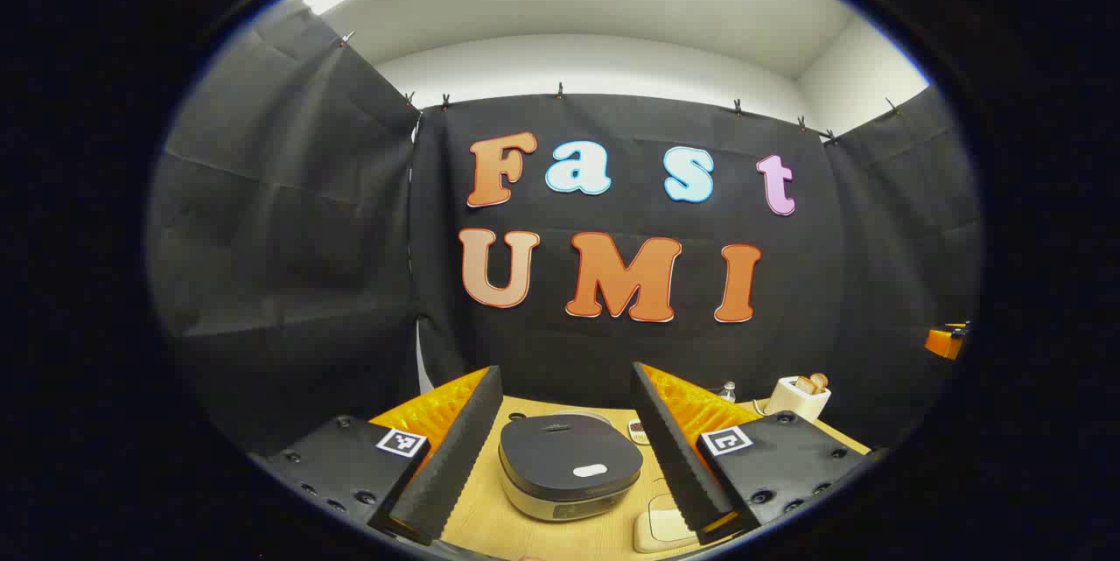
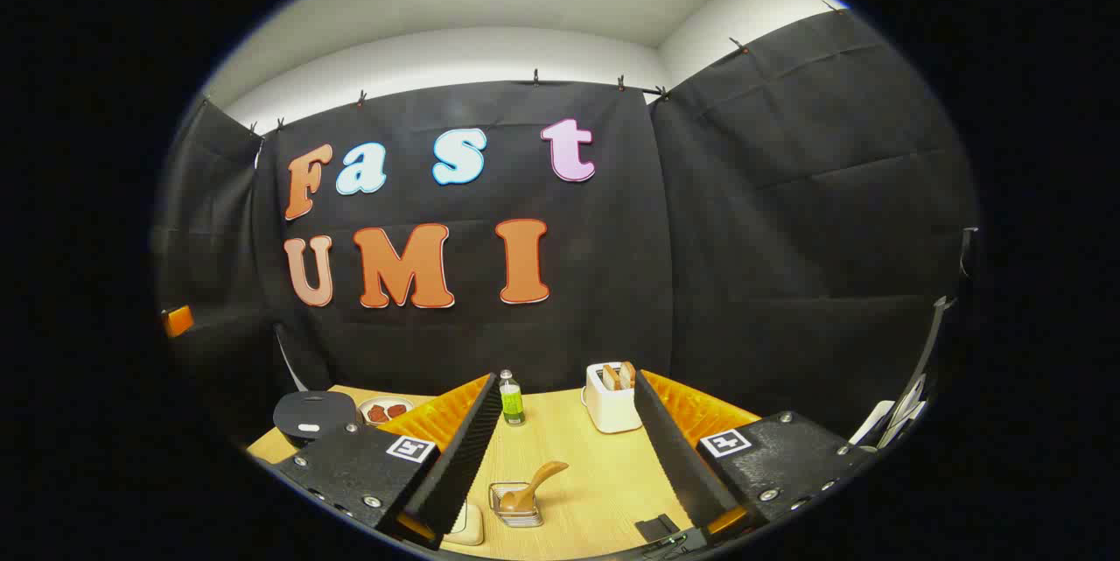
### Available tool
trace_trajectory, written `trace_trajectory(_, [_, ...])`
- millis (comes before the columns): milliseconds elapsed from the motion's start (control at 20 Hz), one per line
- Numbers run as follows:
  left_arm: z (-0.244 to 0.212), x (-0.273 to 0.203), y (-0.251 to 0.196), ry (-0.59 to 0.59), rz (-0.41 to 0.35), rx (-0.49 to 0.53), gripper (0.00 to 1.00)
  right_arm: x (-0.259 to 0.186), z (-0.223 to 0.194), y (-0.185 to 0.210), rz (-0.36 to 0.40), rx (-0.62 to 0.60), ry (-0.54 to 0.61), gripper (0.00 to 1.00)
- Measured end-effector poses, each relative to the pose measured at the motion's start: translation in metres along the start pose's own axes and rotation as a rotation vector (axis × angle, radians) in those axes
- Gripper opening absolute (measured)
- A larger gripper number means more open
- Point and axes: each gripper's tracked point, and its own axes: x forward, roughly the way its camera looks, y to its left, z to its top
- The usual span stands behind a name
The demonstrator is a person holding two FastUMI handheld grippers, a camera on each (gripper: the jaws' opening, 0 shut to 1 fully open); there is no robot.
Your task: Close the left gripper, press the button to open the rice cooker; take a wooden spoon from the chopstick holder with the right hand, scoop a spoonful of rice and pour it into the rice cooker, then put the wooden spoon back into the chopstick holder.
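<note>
In the left gripper view the left tool (image 1: pixel 564 456) stands wide, its two fingers spread apart and gripping nothing, and between them, at 6 o'clock in the picture, sits the rice cooker (image 1: pixel 570 465) on the counter (image 1: pixel 490 526) with its dark lid down. A pale oval patch on the front of the lid seems to be the button (image 1: pixel 590 471), though I cannot be sure of this. So I judge the task is at its very first step: the left tool must first bring its fingers together, and then come down with the closed tip on that button so the lid opens. In the right gripper view the right tool (image 2: pixel 569 465) is also wide and holds nothing. Just ahead between its fingers, near 6 o'clock, stands a small clear holder (image 2: pixel 516 504) with the wooden spoon (image 2: pixel 532 485) leaning in it, handle pointing up toward 1 o'clock; I take it for the chopstick holder. The spoon is not yet touched, so the right hand has only to wait for now; later it should take the handle, not the bowl. Farther back on the counter are a small green bottle (image 2: pixel 512 401) at 12 o'clock and a white toaster (image 2: pixel 612 397) with bread slices at 1 o'clock. At 9 o'clock in the same view the rice cooker shows again, closed, with a small dish (image 2: pixel 385 411) just beside it. I cannot tell where the rice is kept
</note>
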Motion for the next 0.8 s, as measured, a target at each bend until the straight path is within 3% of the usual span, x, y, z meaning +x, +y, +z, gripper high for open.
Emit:
trace_trajectory(50, [0.0005,0.0003,0.0003,0.002,0.005,0.007,1.00,0.0016,0.0000,0.0017,0.005,0.003,-0.001,0.94])
trace_trajectory(800, [0.0041,0.0010,0.0001,-0.007,0.043,0.035,1.00,0.0099,0.0006,0.0084,0.016,-0.006,0.000,0.94])
